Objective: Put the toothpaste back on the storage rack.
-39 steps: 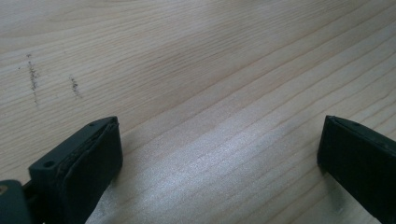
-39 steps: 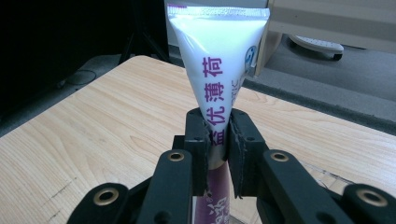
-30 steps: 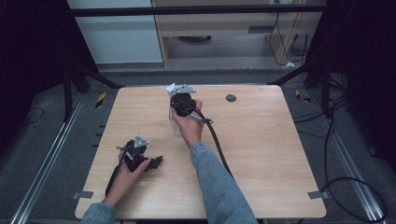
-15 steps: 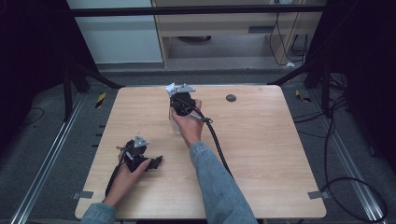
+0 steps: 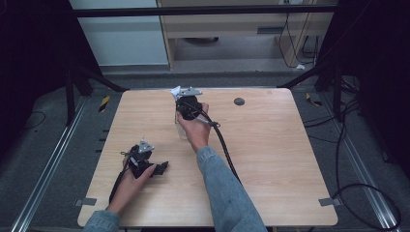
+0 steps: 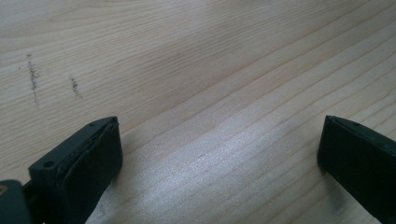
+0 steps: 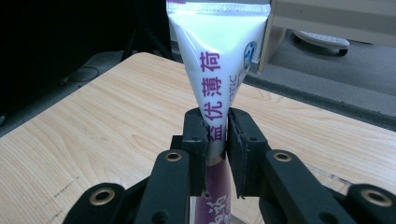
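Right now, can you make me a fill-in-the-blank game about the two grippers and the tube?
1. The right gripper is shut on a white and purple ____.
2. The left gripper has its jaws wide ____, with nothing between them.
3. The wide crimped end of the toothpaste tube points ____, above the jaws.
4. Both hands work over a table made of pale ____.

Missing words: tube; open; up; wood
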Demonstrator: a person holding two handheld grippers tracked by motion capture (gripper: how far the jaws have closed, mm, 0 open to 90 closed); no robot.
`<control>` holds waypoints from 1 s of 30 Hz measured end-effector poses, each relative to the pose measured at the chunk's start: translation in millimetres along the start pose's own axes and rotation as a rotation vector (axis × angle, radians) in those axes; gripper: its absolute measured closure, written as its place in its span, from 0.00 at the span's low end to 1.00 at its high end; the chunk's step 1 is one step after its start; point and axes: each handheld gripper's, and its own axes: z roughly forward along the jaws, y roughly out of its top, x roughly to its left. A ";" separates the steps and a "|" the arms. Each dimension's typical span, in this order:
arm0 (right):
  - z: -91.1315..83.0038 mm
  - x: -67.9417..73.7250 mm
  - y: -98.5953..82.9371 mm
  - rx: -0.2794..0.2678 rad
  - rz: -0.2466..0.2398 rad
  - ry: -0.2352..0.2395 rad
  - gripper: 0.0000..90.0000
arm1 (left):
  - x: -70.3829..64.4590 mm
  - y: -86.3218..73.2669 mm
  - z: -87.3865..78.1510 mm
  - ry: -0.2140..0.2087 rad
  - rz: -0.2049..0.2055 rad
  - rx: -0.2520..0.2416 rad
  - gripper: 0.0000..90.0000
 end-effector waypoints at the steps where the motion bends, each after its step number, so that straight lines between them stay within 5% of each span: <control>1: -0.1 -0.1 -0.3 0.002 -0.001 0.001 0.86 | 0.0 0.0 0.0 0.000 0.000 0.000 0.00; 30: -22.2 -6.8 -5.3 0.022 -0.018 0.008 0.80 | 0.0 0.0 0.0 0.000 0.000 0.000 0.00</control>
